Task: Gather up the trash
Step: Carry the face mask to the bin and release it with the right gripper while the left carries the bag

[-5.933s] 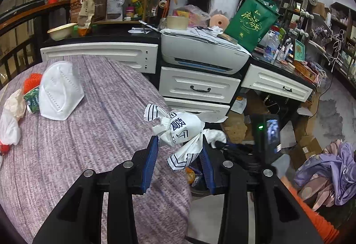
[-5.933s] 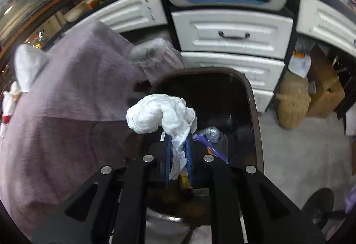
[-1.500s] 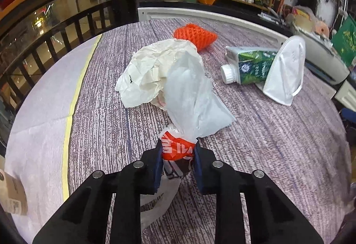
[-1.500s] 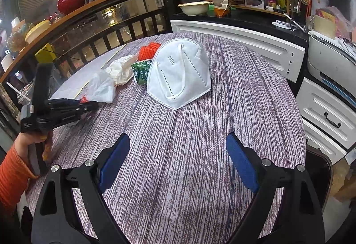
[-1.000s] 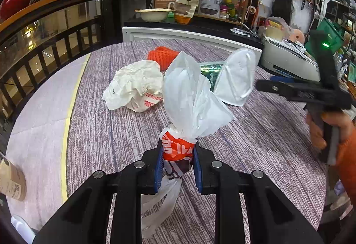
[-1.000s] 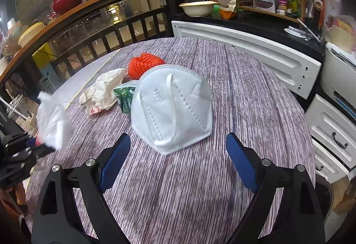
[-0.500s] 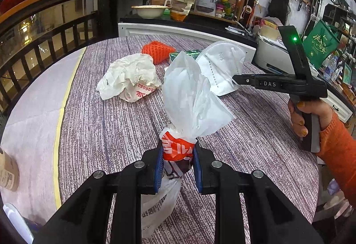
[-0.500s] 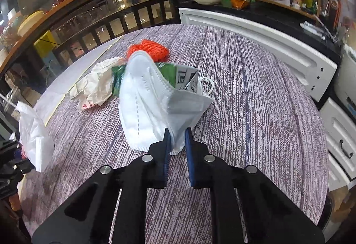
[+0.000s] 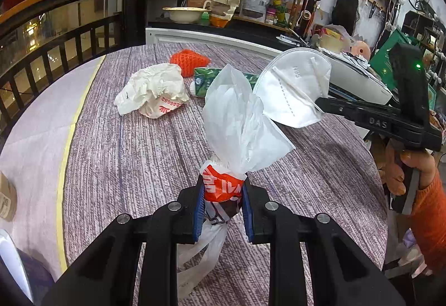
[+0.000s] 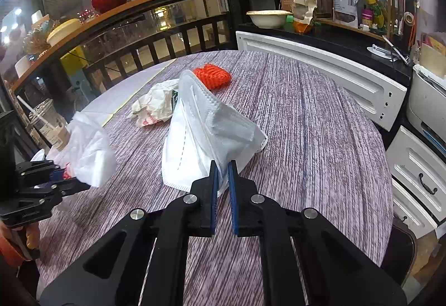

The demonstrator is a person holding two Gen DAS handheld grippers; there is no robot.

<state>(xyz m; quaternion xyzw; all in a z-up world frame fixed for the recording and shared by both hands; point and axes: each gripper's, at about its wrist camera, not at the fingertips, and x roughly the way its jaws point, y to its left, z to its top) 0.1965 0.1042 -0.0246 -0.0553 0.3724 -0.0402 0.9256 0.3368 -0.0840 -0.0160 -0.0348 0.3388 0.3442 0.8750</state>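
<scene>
My left gripper (image 9: 223, 191) is shut on a white plastic bag (image 9: 237, 116) with an orange band, held above the purple table (image 9: 139, 155). It also shows at the left of the right wrist view (image 10: 89, 152). My right gripper (image 10: 222, 172) is shut on a white N95 mask (image 10: 203, 138), lifted off the table; the mask also shows in the left wrist view (image 9: 295, 88). On the table lie a crumpled white wrapper (image 9: 153, 91), an orange foam net (image 9: 189, 62) and a green carton (image 9: 206, 80), partly hidden by the bag and mask.
A white cabinet (image 10: 320, 69) and drawers (image 10: 418, 180) line the table's far and right sides. A dark bin rim (image 10: 404, 247) sits at the lower right. A plastic cup with a straw (image 10: 47, 124) stands at the left, with a wooden railing (image 10: 167, 35) behind.
My right gripper has lifted the mask higher off the table, uncovering the green carton. My left gripper keeps holding the bag and has shifted slightly.
</scene>
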